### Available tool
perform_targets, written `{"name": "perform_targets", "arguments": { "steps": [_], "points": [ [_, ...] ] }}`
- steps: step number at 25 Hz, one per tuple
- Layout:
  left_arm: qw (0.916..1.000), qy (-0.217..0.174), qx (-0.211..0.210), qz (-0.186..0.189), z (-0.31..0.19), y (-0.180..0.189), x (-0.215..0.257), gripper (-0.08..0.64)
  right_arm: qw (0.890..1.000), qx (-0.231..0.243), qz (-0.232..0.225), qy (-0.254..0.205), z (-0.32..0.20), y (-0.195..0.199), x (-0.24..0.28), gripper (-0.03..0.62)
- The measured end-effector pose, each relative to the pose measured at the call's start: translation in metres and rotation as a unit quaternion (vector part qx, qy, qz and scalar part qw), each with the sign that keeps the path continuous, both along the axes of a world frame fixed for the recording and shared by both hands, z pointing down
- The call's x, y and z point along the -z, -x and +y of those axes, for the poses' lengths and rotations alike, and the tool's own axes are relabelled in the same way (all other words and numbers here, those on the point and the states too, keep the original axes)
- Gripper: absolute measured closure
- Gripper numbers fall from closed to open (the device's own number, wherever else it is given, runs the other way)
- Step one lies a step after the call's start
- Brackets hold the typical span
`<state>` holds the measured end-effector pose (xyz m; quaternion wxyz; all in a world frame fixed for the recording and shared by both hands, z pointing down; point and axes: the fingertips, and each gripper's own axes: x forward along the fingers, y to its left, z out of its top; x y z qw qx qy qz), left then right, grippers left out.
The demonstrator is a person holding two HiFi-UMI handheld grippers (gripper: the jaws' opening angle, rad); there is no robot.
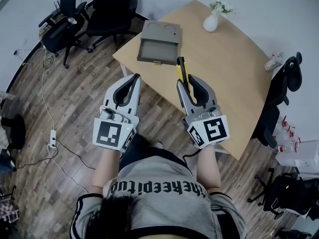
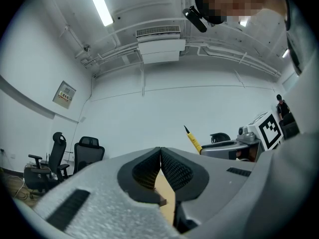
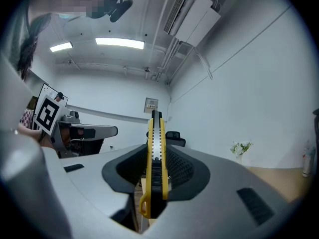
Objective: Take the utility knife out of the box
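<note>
My right gripper point(image 1: 186, 83) is shut on a yellow and black utility knife point(image 1: 181, 69), which sticks out past the fingertips over the near edge of the wooden table point(image 1: 234, 59). In the right gripper view the knife point(image 3: 155, 158) stands upright between the jaws of that gripper point(image 3: 157, 171). The brown box point(image 1: 159, 43) lies on the table's far left corner with its drawer pulled out. Left of the table, above the floor, my left gripper point(image 1: 134, 81) is shut with nothing in it; the left gripper view shows that gripper point(image 2: 160, 158) with its pads meeting and the knife tip point(image 2: 192, 138) to the right.
A white vase with flowers point(image 1: 213, 18) stands at the table's far edge. Black office chairs point(image 1: 107, 11) stand on the wooden floor beyond the box, and more chairs point(image 1: 286, 78) to the right. Cables and a power strip point(image 1: 52, 138) lie on the floor at the left.
</note>
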<state>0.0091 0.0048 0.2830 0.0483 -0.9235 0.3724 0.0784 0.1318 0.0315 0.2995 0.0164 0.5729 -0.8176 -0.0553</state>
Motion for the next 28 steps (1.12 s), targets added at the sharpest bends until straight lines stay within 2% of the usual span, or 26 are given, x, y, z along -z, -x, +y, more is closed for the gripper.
{"name": "perform_targets", "arguments": {
  "steps": [11,28],
  "points": [
    [1.0,-0.005,0.005,-0.001,0.01,0.001,0.003,0.541,1.0,0.006,-0.004,-0.009,0.008,0.002,0.004,0.474],
    [1.0,0.0,0.008,-0.004,-0.003,-0.001,0.003,0.541,1.0,0.002,-0.009,-0.012,-0.003,-0.003,0.007,0.474]
  ]
}}
